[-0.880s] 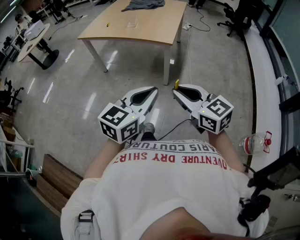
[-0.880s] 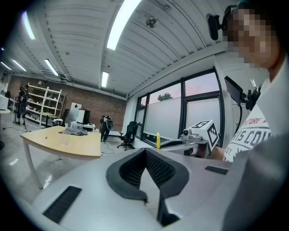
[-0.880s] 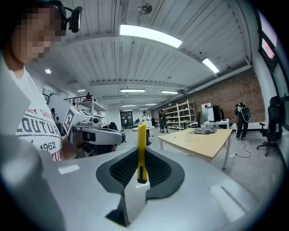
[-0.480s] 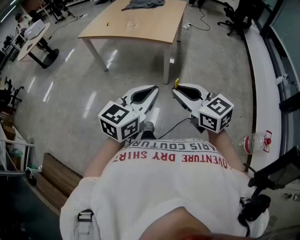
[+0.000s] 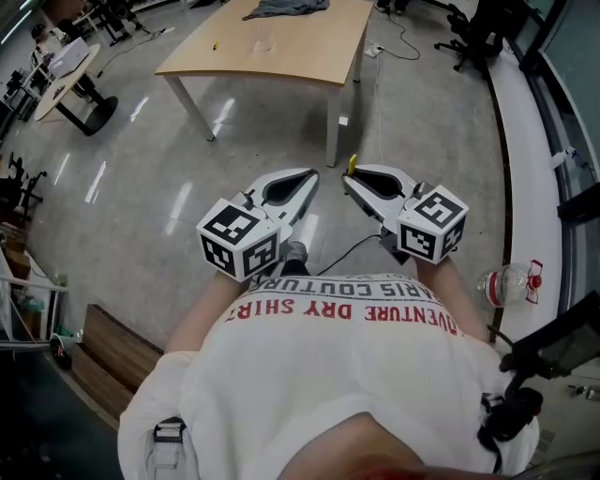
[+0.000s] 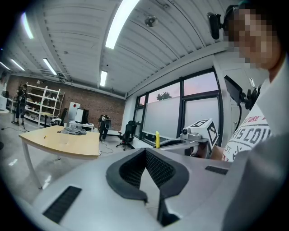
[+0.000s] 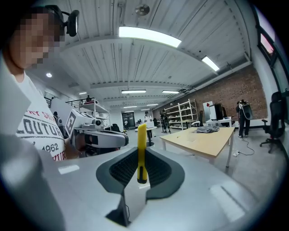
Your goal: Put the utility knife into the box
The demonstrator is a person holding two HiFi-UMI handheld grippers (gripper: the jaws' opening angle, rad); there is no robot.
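Note:
A yellow utility knife (image 7: 141, 135) stands upright between the jaws of my right gripper (image 7: 141, 152), which is shut on it. From the head view its yellow end (image 5: 352, 165) pokes out past the right gripper (image 5: 349, 179). My left gripper (image 5: 311, 175) is held beside it at waist height, shut with nothing in it (image 6: 145, 151). Both point toward a light wooden table (image 5: 281, 56) several steps ahead. A small clear object (image 5: 265, 42) rests on the table; I cannot tell whether it is the box.
A grey cloth (image 5: 286, 9) lies at the table's far end. A plastic bottle (image 5: 506, 284) stands on the floor at my right, near the window ledge. A cable (image 5: 352, 251) runs across the floor. A round table (image 5: 61, 80) and office chairs stand further off.
Both grippers have drifted slightly forward together. The knife stays held in the right gripper.

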